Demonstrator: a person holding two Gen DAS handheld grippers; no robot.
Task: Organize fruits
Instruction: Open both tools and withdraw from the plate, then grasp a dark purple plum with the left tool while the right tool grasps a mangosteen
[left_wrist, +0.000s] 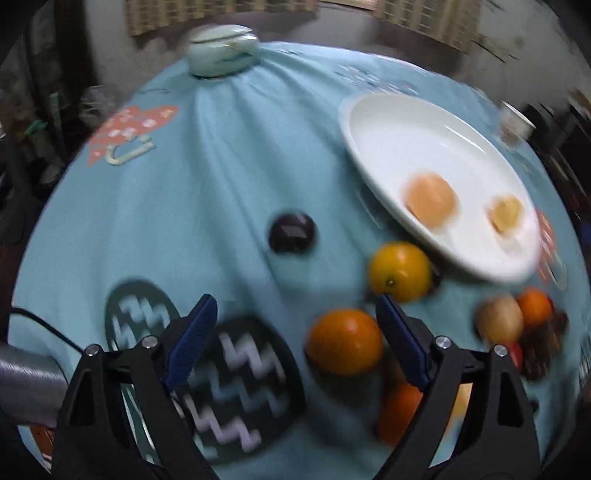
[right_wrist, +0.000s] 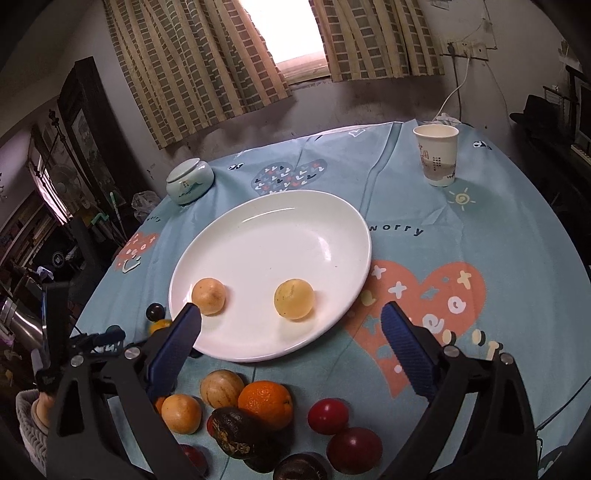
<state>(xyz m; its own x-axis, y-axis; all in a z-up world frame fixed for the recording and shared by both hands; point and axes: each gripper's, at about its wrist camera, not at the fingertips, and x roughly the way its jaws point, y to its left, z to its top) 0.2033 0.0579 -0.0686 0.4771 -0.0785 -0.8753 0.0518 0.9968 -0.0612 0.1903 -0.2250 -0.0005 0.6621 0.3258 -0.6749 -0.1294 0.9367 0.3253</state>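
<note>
1. Left gripper (left_wrist: 295, 314): jaws apart, empty, poised over an orange (left_wrist: 344, 341) on the cloth, likely the next pick.
2. White plate (right_wrist: 332, 314): two pale fruits already there.
3. Right gripper (right_wrist: 291, 321): jaws wide, empty, above the plate.

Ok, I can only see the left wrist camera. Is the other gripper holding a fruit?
Observer: No. The right gripper is open over the near edge of the white plate, with nothing held between its jaws.
Operator: What's the blurry thing past the plate?
Observer: A paper cup, standing upright on the cloth.
Operator: Are there red fruits left?
Observer: Yes. One red fruit lies on the cloth to the right of the orange, and a second red fruit lies close beside it.
</note>
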